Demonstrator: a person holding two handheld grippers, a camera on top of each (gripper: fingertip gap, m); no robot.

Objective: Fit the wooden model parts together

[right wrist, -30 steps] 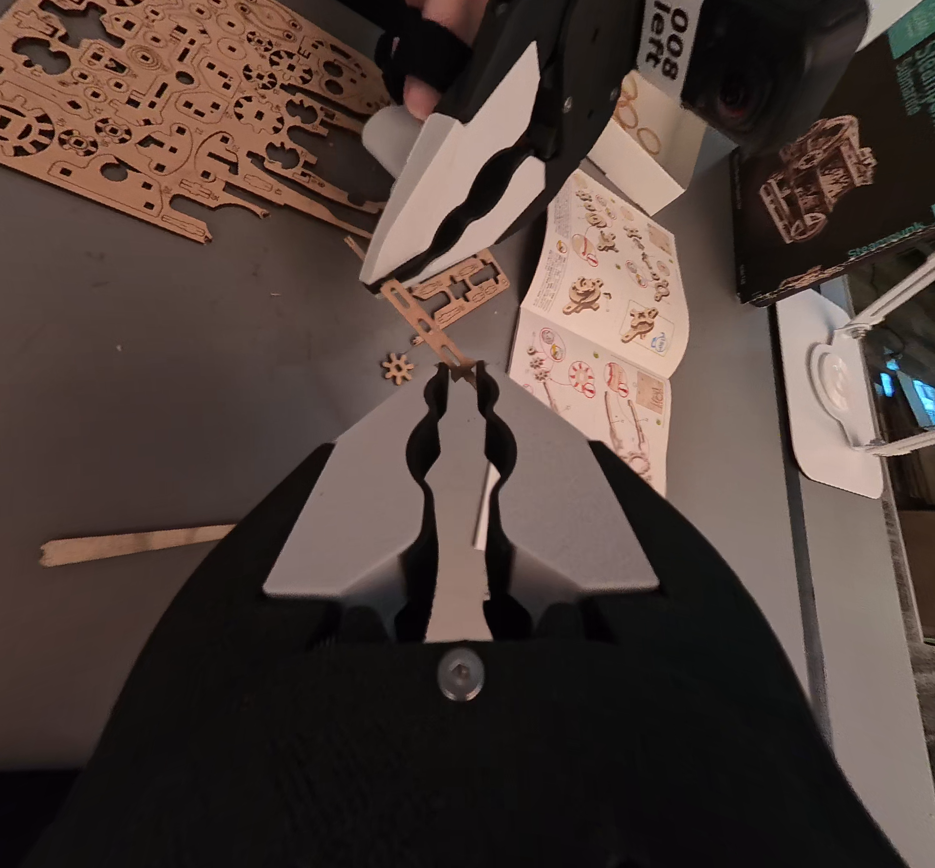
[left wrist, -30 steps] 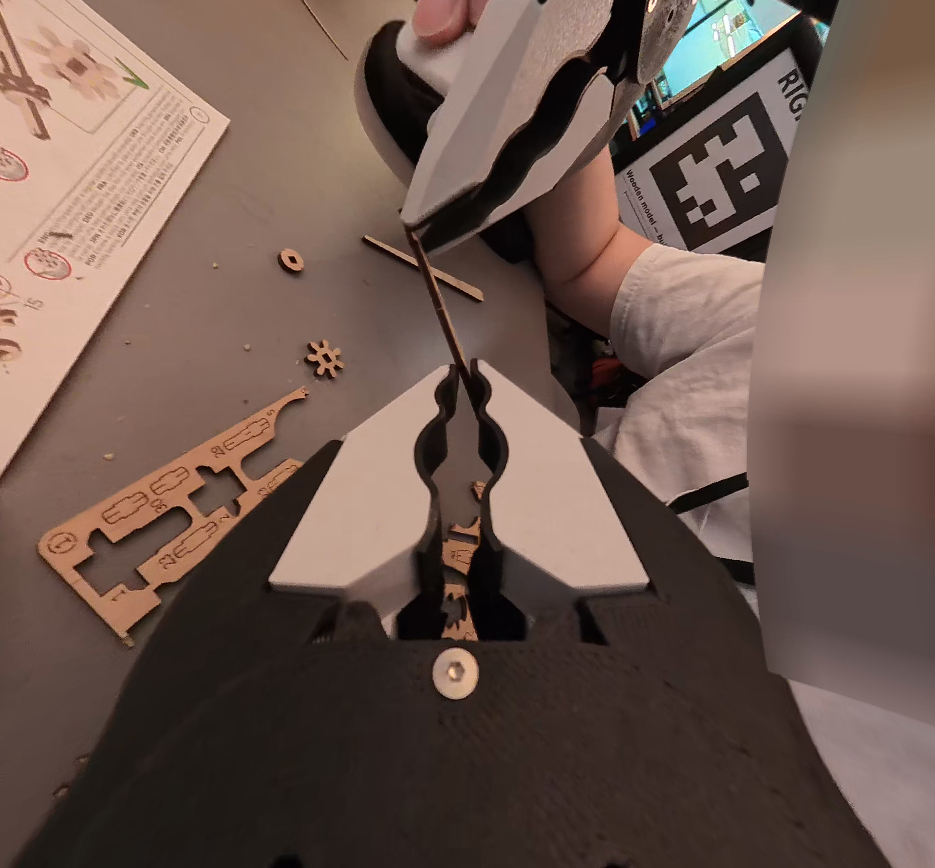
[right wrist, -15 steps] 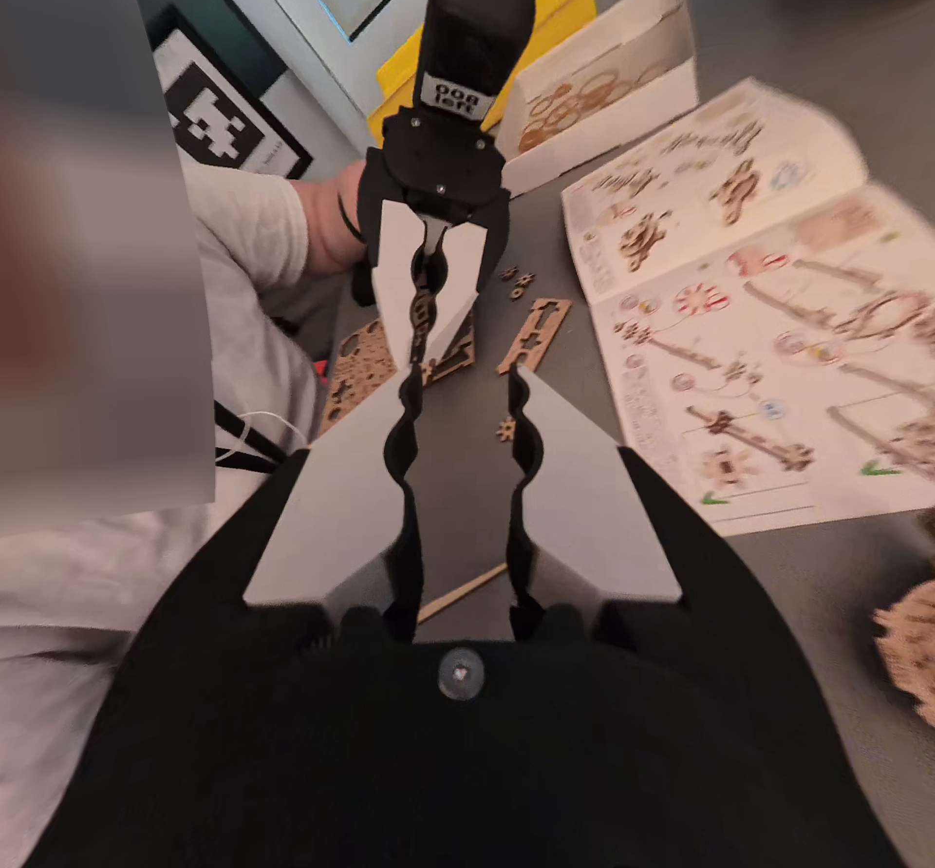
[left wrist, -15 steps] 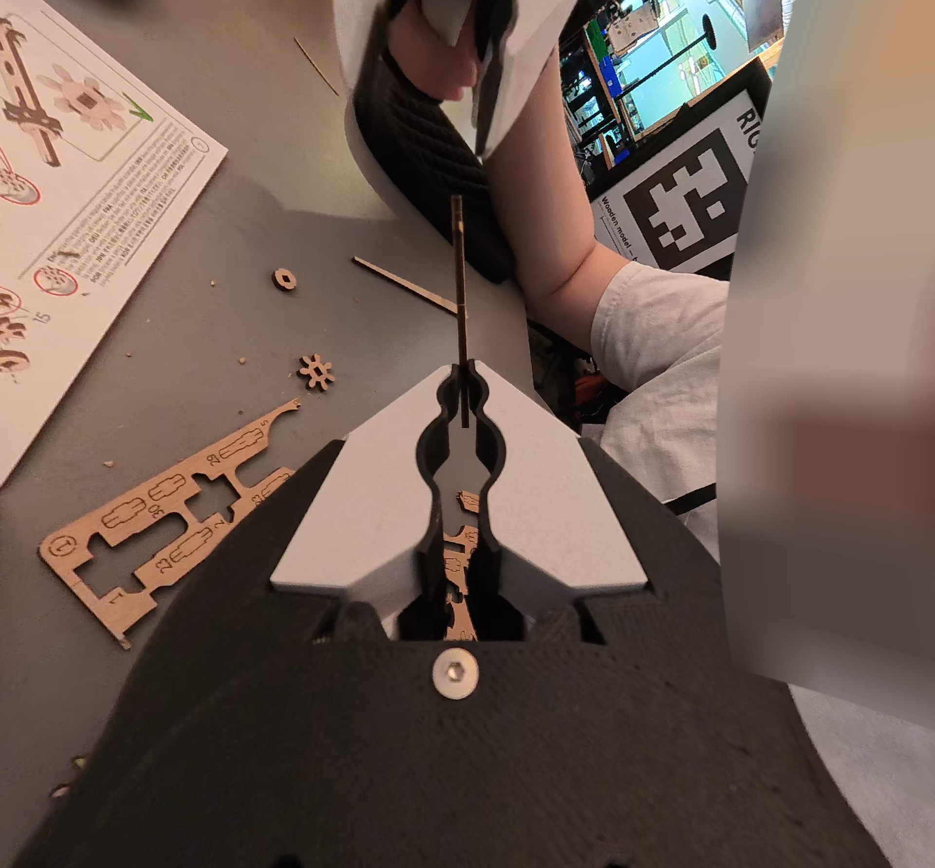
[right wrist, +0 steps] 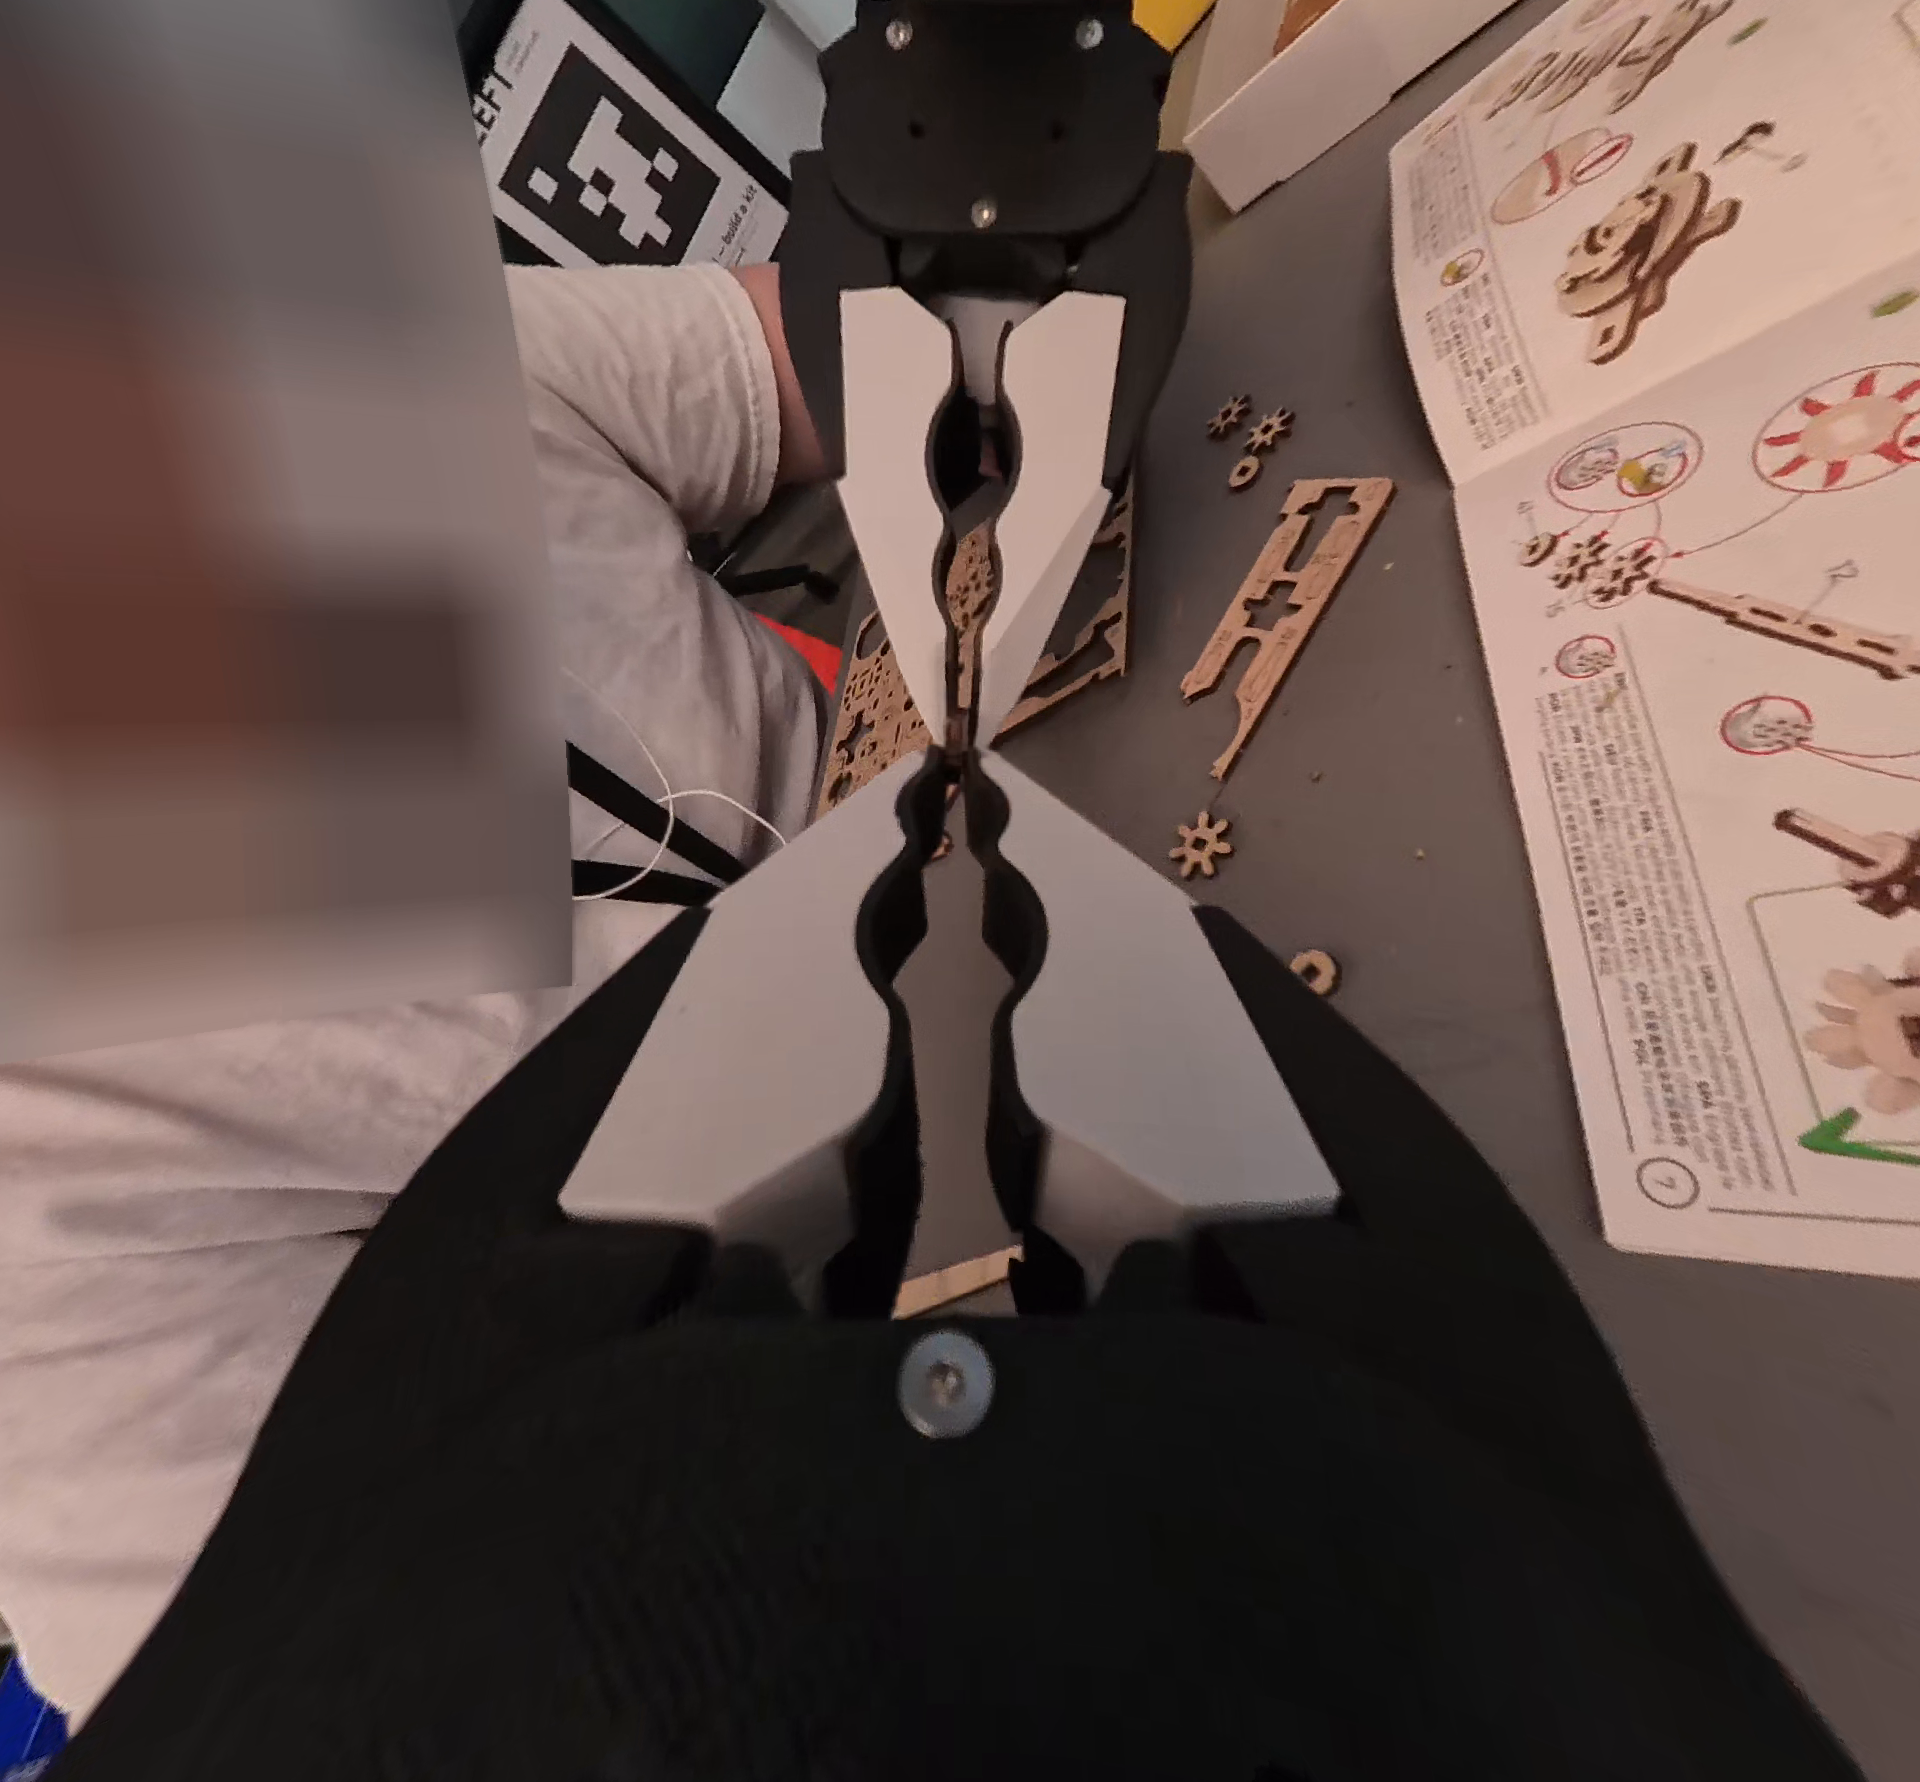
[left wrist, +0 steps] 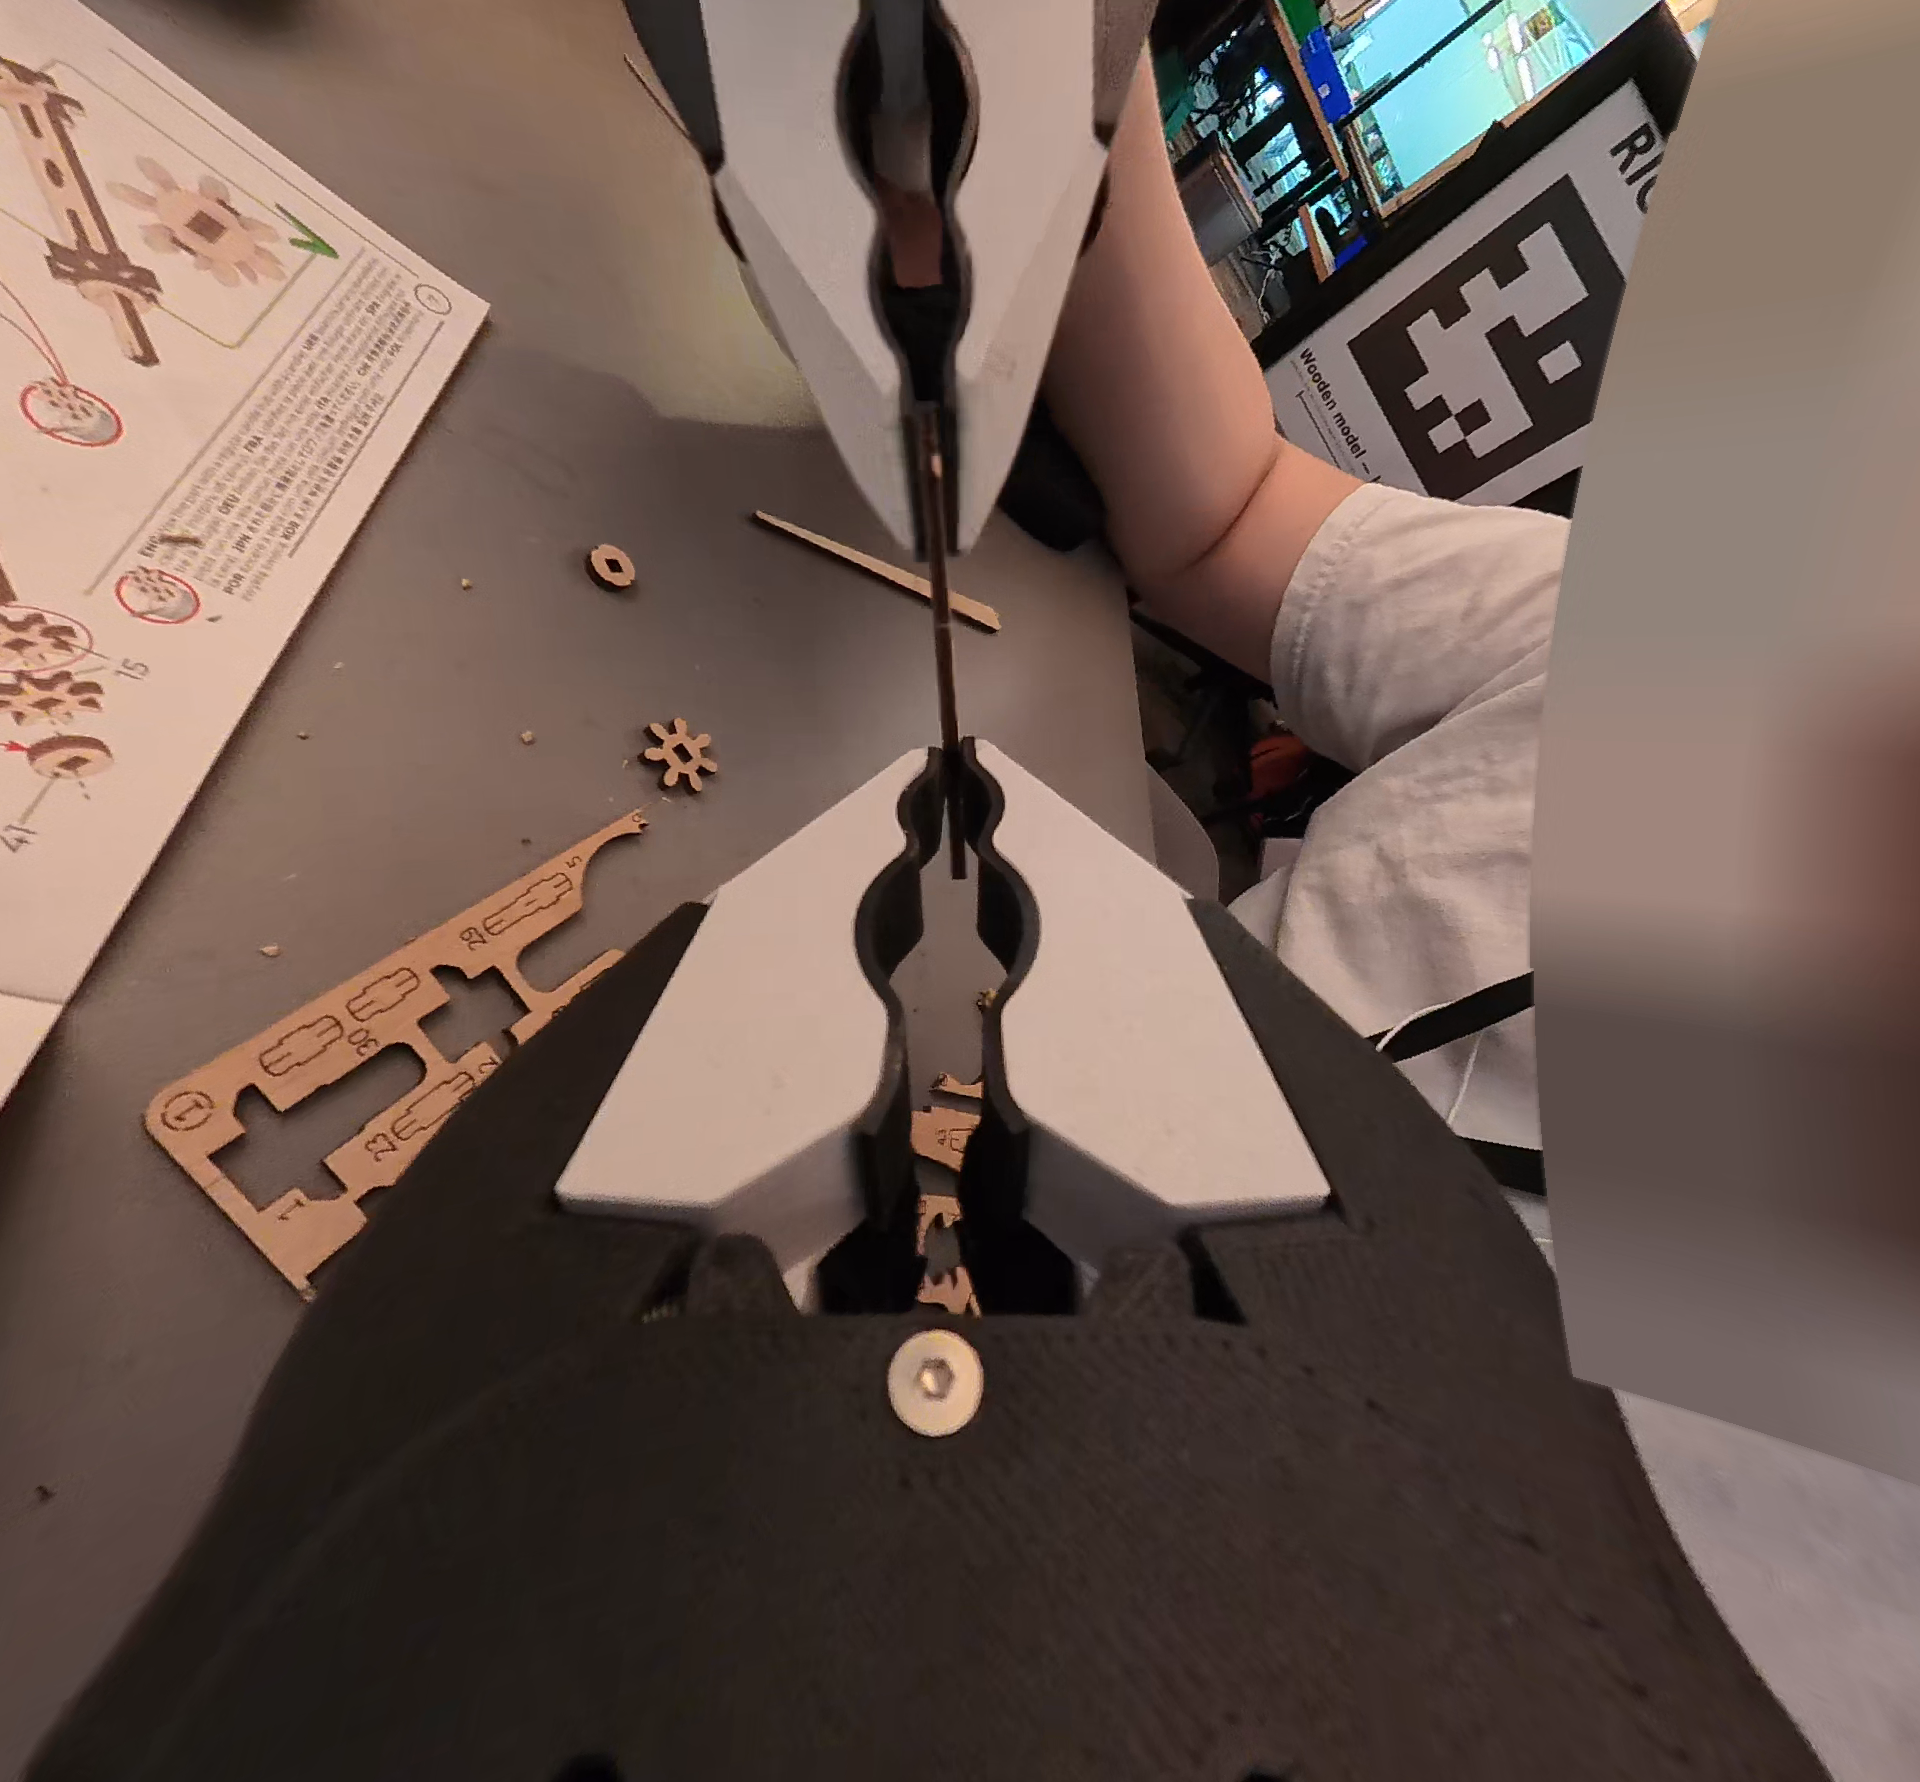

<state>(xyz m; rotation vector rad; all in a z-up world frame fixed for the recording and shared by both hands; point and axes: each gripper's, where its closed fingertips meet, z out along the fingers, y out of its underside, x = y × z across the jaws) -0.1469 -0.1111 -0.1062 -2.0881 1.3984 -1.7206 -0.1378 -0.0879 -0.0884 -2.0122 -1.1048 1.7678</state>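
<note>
A thin wooden strip (left wrist: 943, 672) with cut-outs is held above the grey table (left wrist: 499, 174), seen edge-on. My left gripper (left wrist: 948, 758) is shut on its near end. My right gripper (left wrist: 935, 532) comes in from the opposite side and is shut on its far end. In the right wrist view my right gripper (right wrist: 951, 766) meets the left gripper (right wrist: 961, 730) tip to tip, and the strip (right wrist: 968, 610) runs back between the left fingers. A small wooden gear (left wrist: 681, 753) lies on the table beside the grippers, also in the right wrist view (right wrist: 1202, 844).
An open instruction booklet (left wrist: 156, 382) lies to one side (right wrist: 1714, 693). A punched-out wooden offcut (left wrist: 395, 1036), a small washer (left wrist: 611, 569) and a thin stick (left wrist: 873, 569) lie loose. A white box (right wrist: 1351, 39) stands beyond. A person's white-sleeved arm (left wrist: 1403, 693) is at the table edge. My left tips are roughly 6 centimetres from the small wooden gear (left wrist: 681, 753).
My right gripper let go of the strip, opened, swung round to face the left gripper head-on and shut again on the strip's far end. The left gripper kept hold throughout.
</note>
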